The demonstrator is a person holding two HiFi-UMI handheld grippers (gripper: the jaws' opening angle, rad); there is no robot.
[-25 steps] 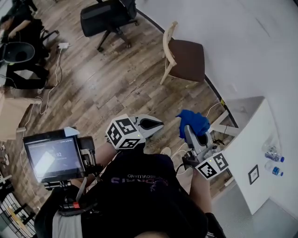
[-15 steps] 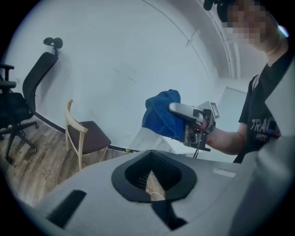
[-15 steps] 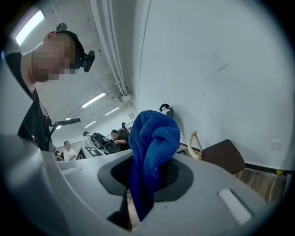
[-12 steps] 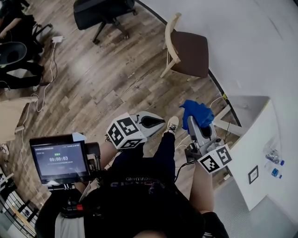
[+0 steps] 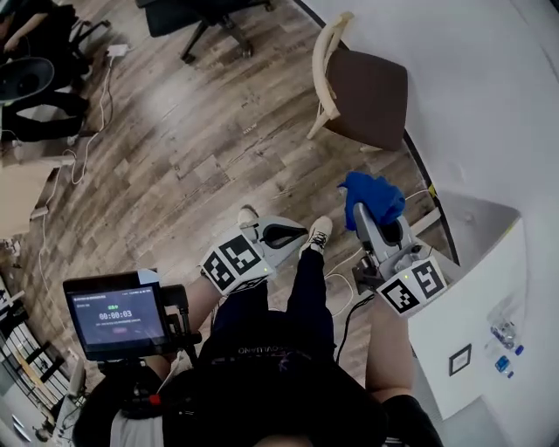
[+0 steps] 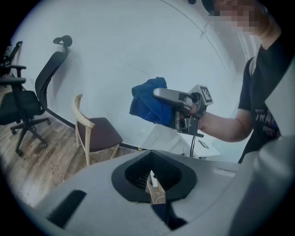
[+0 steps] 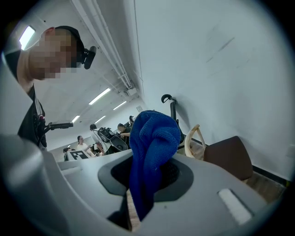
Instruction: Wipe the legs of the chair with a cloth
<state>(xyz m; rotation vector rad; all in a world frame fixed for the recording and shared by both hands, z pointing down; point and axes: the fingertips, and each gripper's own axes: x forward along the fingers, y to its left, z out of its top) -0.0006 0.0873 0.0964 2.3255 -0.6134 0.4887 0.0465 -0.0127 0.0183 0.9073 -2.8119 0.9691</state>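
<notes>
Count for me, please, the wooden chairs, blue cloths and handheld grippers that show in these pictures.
wooden chair: 1
blue cloth: 1
grippers: 2, the left gripper and the right gripper
Total: 4

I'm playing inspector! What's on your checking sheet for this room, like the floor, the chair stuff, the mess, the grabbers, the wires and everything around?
Surface: brown wood-plank floor.
Job's things: pale wooden chair with a dark brown seat, upright by the white wall; blue cloth, not yet at its legs.
Clutter: small bottles on the white table.
Grippers: right gripper shut on the cloth; left gripper jaws together, holding nothing.
Cables: white cord with a plug block on the floor.
Surroundings: black office chair; people sitting farther off.
</notes>
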